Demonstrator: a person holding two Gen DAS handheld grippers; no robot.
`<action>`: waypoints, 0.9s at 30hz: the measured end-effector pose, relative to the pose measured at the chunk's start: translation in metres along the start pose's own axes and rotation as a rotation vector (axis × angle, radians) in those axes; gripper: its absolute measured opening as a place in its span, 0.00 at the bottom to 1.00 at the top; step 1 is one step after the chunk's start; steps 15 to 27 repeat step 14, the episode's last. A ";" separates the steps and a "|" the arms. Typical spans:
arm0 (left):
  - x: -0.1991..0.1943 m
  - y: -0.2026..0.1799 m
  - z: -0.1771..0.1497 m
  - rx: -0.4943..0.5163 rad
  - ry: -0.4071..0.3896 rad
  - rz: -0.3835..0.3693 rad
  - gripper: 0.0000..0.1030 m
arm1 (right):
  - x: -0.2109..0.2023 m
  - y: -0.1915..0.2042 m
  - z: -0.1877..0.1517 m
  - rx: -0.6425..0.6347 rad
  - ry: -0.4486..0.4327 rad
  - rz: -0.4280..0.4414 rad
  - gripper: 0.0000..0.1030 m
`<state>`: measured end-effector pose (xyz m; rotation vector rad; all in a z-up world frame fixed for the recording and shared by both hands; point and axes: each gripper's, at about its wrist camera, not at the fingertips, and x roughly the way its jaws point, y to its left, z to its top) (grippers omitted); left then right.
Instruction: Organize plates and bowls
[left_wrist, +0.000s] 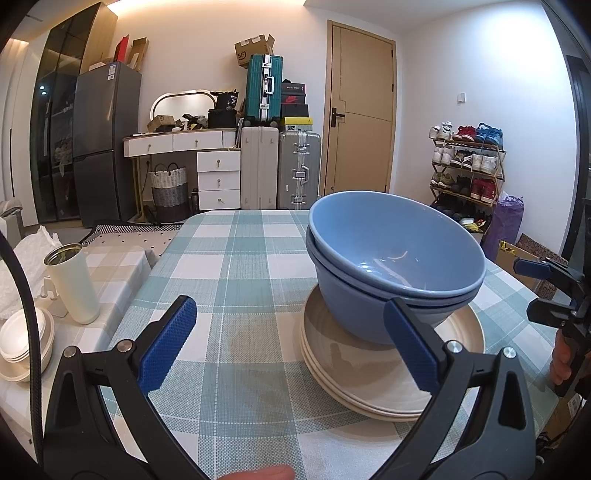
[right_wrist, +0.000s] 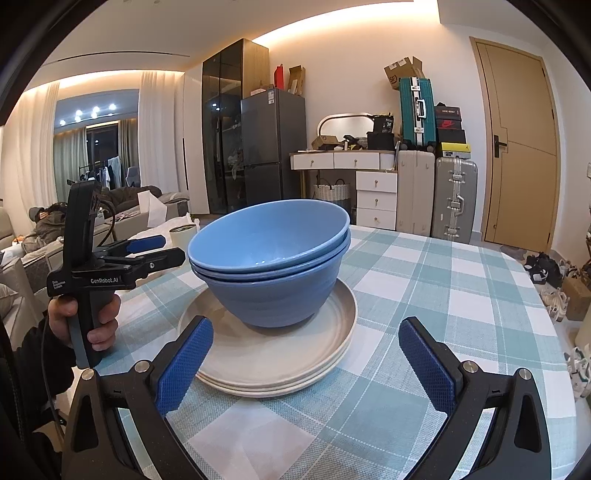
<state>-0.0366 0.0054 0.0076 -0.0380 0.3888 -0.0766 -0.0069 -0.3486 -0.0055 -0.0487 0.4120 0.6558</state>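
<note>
Nested blue bowls stand on a stack of cream plates on the checked table. My left gripper is open and empty, its right finger just in front of the bowls and over the plates' rim. It also shows in the right wrist view, left of the bowls. My right gripper is open and empty, its fingers either side of the plates' near edge. It shows at the right edge of the left wrist view.
The table has a teal and white checked cloth. A side surface to the left holds a cream tumbler and stacked white bowls. Suitcases, a dresser, a fridge and a shoe rack stand beyond the table.
</note>
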 end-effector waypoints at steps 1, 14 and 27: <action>0.000 0.000 0.000 0.000 0.000 0.001 0.98 | 0.001 -0.001 0.000 -0.001 0.002 0.001 0.99; 0.001 0.003 -0.002 0.004 0.001 0.000 0.98 | 0.001 -0.002 -0.001 0.004 0.003 -0.001 0.99; 0.001 0.003 -0.002 0.004 0.001 0.000 0.98 | 0.001 -0.002 -0.001 0.004 0.003 -0.001 0.99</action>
